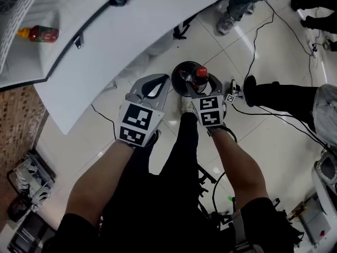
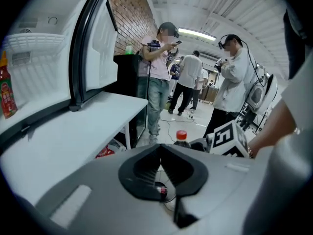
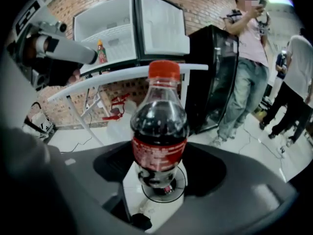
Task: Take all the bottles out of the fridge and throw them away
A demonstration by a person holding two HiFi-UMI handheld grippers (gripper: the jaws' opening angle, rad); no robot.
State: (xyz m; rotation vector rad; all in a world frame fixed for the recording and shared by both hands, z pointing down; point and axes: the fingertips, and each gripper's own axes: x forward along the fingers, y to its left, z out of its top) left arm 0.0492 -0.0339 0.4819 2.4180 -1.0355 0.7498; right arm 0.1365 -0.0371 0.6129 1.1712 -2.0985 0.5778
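The main risk is at the release. The right gripper (image 1: pixel 197 83) holds the cola bottle (image 3: pixel 159 126) over a dark round bin (image 1: pixel 176 79) on the floor. The bin's mouth looks little wider than the bottle. If the bottle is let go off-centre or tilted, it would likely hit the rim, fall over and roll among the cables on the tiles. The bottle is nearly full and is gripped low on its body, so it is top-heavy. A loose pinch could let it lean before the drop.

The right gripper's jaws are spread wide around the bottle, one pad on each side near the red label. The bottle stands upright with its red cap on top.

The left gripper (image 2: pixel 160 150) has its jaws pressed together at the tips, with nothing between them. In the head view it sits just left of the bin, near enough that the falling bottle could clip it.

Further out, at the upper left of the head view, the fridge (image 3: pixel 122 28) stands open on a white table (image 1: pixel 121 41). A red sauce bottle (image 1: pixel 39 34) is on its door shelf, so the task looks unfinished. Other people stand on the floor at the upper right.
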